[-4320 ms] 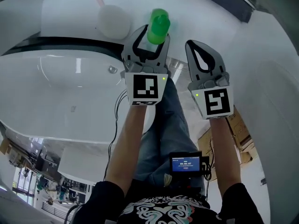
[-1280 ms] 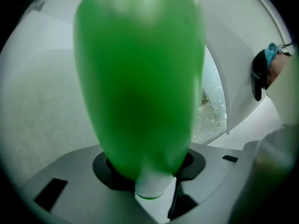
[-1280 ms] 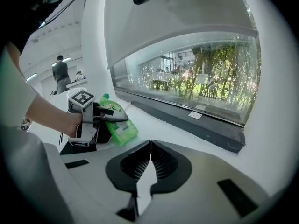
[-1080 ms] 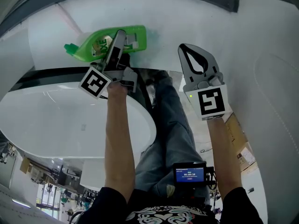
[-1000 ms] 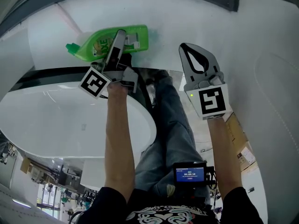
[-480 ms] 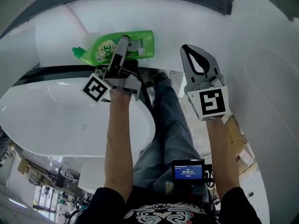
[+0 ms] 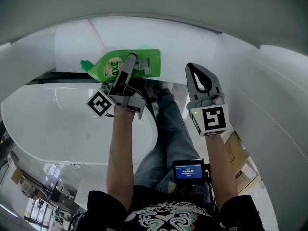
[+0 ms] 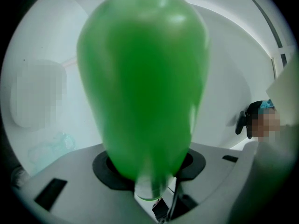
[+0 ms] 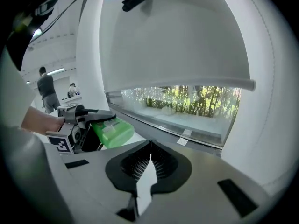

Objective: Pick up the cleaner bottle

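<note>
Both hands have come up since a second ago, and the cleaner bottle point(image 7: 144, 61), which stood upright on the tub's edge a few seconds back, is now off it and lying on its side in the air. The left gripper point(image 7: 131, 61) pinches it across the middle of the body. It is rolled onto its side, so one jaw runs over the bottle's front face and the marker cube point(image 7: 100, 103) sits tilted like a diamond. In the left gripper view the green body fills the space between the jaws. The bare left forearm reaches straight ahead over the white tub point(image 7: 57, 124).

The right gripper point(image 7: 191, 67) is held up beside it, well clear of the bottle, with its jaws pressed together on nothing and its marker cube point(image 7: 211, 119) facing squarely up. In the right gripper view the two pads meet in a thin line.

On the bottle's label point(image 7: 111, 69) the letters "AXE" read clearly; the smaller print is too fine to tell. A small blue-lit screen point(image 7: 188, 170) sits at the person's waist, its text too small to read.

The bottle's long axis runs across the head view, nearly level. The green cap point(image 7: 85, 64) points to the person's left and the flat base points toward the right gripper.
</note>
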The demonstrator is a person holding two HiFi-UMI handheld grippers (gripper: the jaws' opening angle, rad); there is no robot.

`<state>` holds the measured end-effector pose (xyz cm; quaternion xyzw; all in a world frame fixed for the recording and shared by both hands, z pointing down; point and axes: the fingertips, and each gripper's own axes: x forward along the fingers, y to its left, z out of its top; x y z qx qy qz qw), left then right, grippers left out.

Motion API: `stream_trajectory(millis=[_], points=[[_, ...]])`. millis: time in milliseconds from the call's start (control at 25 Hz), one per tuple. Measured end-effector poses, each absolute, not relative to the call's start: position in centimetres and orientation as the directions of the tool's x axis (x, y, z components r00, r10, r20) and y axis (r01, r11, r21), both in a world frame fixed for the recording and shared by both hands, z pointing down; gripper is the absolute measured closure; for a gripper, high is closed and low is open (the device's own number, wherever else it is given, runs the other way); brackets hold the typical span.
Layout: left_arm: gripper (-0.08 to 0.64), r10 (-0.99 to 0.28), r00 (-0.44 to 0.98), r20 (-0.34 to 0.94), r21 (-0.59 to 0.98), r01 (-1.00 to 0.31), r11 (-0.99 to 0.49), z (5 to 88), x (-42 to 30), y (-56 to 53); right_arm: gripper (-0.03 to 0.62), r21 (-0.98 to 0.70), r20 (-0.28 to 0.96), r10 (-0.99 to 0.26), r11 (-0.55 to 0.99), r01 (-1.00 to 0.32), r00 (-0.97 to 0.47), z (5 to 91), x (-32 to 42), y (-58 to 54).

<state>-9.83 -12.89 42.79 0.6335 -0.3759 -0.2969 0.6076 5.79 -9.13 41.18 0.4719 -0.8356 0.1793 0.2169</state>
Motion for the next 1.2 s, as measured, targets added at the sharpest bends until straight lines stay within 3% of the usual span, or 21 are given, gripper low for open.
stream_trajectory(millis=[480,1200], points=[[0.357,-0.854,0.515,0.073,0.997,-0.07,0.042,43.3,-10.1,-12.6,0.565,-0.096,0.433,-0.799,0.419,-0.903,-0.417,39.9,8.3,-13.1],[0.357,-0.867,0.495,-0.053,0.999,0.028,-0.046,42.1,-9.7,-13.1,0.565,-0.134,0.376,-0.83,0.391,-0.911,-0.412,40.1,9.3,-13.1]])
